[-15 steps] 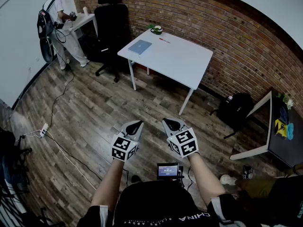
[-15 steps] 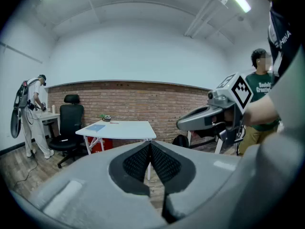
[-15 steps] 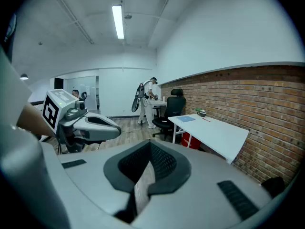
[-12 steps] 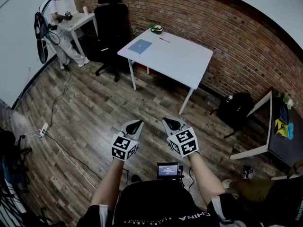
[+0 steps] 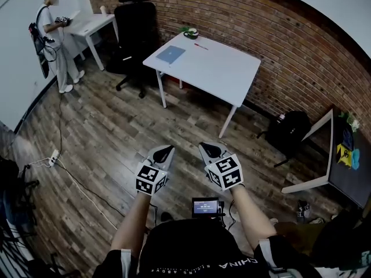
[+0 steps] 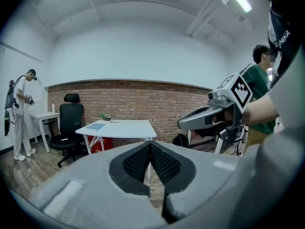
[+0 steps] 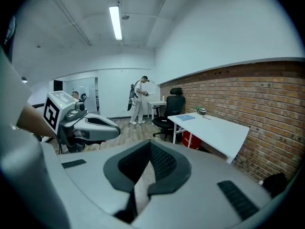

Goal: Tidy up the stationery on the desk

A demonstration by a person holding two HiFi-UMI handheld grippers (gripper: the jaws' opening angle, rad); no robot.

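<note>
A white desk (image 5: 220, 74) stands by the brick wall, well ahead of me. On it lie a blue notebook (image 5: 170, 53), a red pen (image 5: 201, 47) and a small green-and-white item (image 5: 189, 33) at the far corner. My left gripper (image 5: 167, 151) and right gripper (image 5: 207, 149) hover side by side over the wooden floor, far short of the desk. Both are shut with nothing between their pads. The left gripper view shows the desk (image 6: 124, 126) and notebook (image 6: 96, 126) beyond its closed tips (image 6: 150, 143). The right gripper view shows the desk (image 7: 214, 130) past its closed tips (image 7: 149, 144).
A black office chair (image 5: 134, 25) stands left of the desk. A person (image 5: 49, 22) stands by a smaller white desk (image 5: 93, 21) at the far left. A black backpack (image 5: 290, 133) sits by the wall, a dark table (image 5: 348, 167) at right. A cable and power strip (image 5: 54, 158) lie on the floor.
The person at the far left has stepped left, away from the small desk. The legs at the lower right have left the view. Both grippers hold their place.
</note>
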